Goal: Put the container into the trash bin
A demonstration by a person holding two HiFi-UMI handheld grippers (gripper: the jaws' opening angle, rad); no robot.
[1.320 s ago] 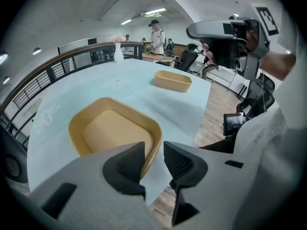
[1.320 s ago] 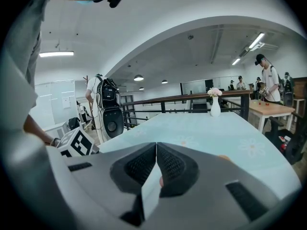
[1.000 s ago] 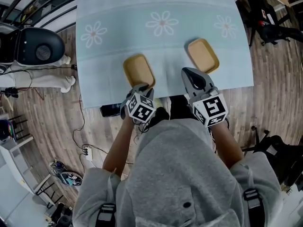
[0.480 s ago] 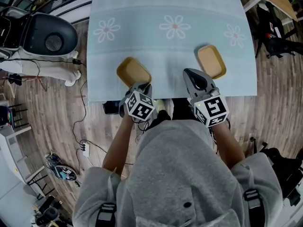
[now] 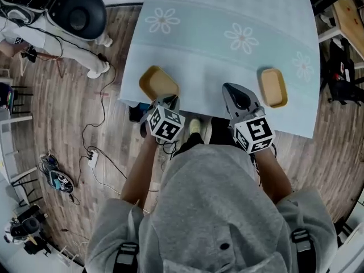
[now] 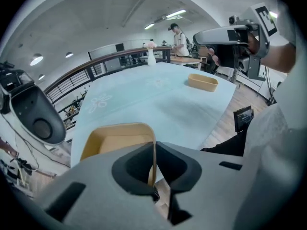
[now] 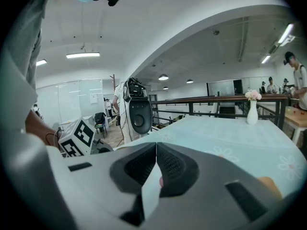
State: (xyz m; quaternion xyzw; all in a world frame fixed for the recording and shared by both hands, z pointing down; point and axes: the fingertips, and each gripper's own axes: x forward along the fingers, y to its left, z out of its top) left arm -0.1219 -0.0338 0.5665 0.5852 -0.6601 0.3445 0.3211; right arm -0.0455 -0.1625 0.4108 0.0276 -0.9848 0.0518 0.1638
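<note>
A shallow tan container (image 5: pixel 158 83) hangs at the front left corner of the pale blue table (image 5: pixel 227 16). My left gripper (image 5: pixel 169 101) is shut on its near wall. In the left gripper view the thin wall of the container (image 6: pixel 117 140) stands pinched between the jaws of my left gripper (image 6: pixel 153 150). My right gripper (image 5: pixel 234 90) hovers over the table's front edge, shut and with nothing in it; its jaws meet in the right gripper view (image 7: pixel 156 152). A black domed bin (image 5: pixel 78 7) with a round opening stands on the floor to the far left, also as the bin (image 6: pixel 36 116).
A second tan container (image 5: pixel 273 87) lies on the table near its front right edge. A white vase (image 7: pixel 253 110) stands at the table's far end. Cables (image 5: pixel 94 147) and a power strip lie on the wooden floor at left. Railings run behind the bin.
My left gripper has closed on the container's wall and moved it left to the table's front left corner. The whole view has swung left, bringing the black bin nearer.
</note>
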